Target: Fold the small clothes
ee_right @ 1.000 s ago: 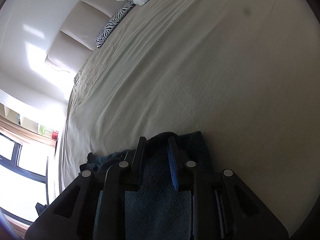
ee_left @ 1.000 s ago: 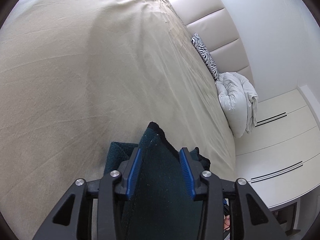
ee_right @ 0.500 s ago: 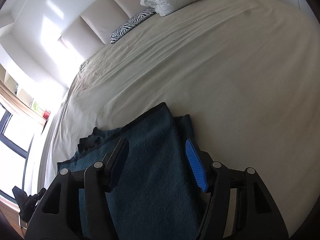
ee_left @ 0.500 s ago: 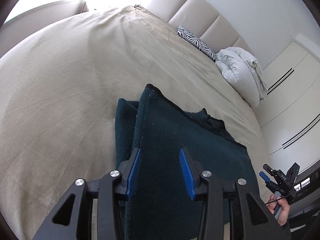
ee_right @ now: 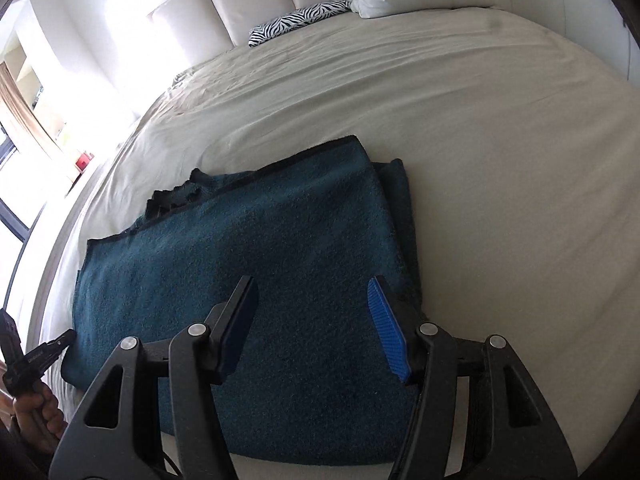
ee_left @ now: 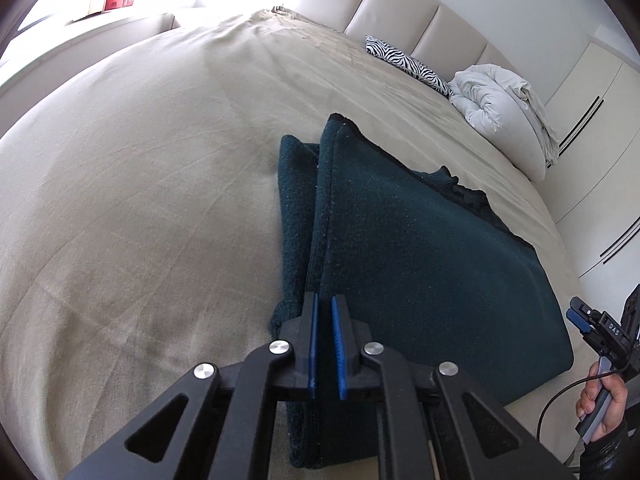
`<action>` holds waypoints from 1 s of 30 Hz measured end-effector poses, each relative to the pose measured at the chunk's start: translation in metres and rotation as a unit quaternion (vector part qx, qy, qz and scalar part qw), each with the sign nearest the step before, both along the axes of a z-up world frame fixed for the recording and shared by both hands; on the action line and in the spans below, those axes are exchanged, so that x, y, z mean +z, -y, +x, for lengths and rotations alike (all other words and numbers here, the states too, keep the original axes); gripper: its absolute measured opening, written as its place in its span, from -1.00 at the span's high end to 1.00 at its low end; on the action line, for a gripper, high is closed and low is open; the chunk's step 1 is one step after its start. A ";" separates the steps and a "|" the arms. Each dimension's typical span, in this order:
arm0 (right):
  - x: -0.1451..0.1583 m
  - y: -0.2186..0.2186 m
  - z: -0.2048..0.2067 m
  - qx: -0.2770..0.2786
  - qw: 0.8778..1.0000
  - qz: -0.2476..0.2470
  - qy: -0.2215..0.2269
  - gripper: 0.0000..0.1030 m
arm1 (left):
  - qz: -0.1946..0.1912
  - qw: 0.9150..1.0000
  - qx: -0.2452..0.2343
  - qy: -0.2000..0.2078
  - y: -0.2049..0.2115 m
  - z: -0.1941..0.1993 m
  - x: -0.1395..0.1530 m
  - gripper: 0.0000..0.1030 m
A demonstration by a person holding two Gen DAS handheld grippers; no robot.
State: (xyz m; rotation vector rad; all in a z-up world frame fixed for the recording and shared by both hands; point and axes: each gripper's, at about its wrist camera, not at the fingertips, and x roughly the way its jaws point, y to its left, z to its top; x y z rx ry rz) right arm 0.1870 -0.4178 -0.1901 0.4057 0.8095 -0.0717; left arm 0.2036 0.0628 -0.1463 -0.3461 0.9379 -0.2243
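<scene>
A: What's nearest?

B: The left gripper [ee_left: 324, 312], its blue pads drawn almost together with only a thin slit between, nothing pinched in it. The right gripper [ee_right: 314, 320] stands spread wide, holding nothing.

A: And the garment?

B: The dark teal fleecy folded cloth [ee_right: 256, 264] lies flat on the beige bed sheet [ee_left: 140, 168], under both grippers.

A: Farther off?

B: A zebra-striped pillow [ee_left: 404, 60] and a crumpled white duvet [ee_left: 504, 112] rest beside the padded cream headboard [ee_right: 248, 4].
</scene>
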 end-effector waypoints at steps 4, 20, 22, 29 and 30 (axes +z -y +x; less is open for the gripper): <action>0.011 -0.024 -0.007 0.037 0.999 -0.020 0.015 -0.07 | 0.007 1.000 0.000 0.002 0.001 -0.003 -0.001 0.79; -0.031 0.016 -0.030 -0.015 0.998 0.066 0.012 -0.03 | 0.050 0.999 -0.014 0.016 0.011 -0.017 0.000 0.82; -0.027 0.024 -0.035 -0.034 0.996 0.083 0.020 -0.03 | 0.050 0.999 -0.009 0.013 0.009 -0.019 0.005 0.83; -0.005 0.002 -0.051 -0.011 0.969 0.235 0.070 -0.10 | 0.019 0.995 -0.064 0.071 0.055 -0.043 0.054 0.69; -0.008 -0.013 -0.046 0.014 0.964 0.257 0.061 -0.10 | -0.001 0.995 -0.074 0.060 0.064 -0.043 0.049 0.56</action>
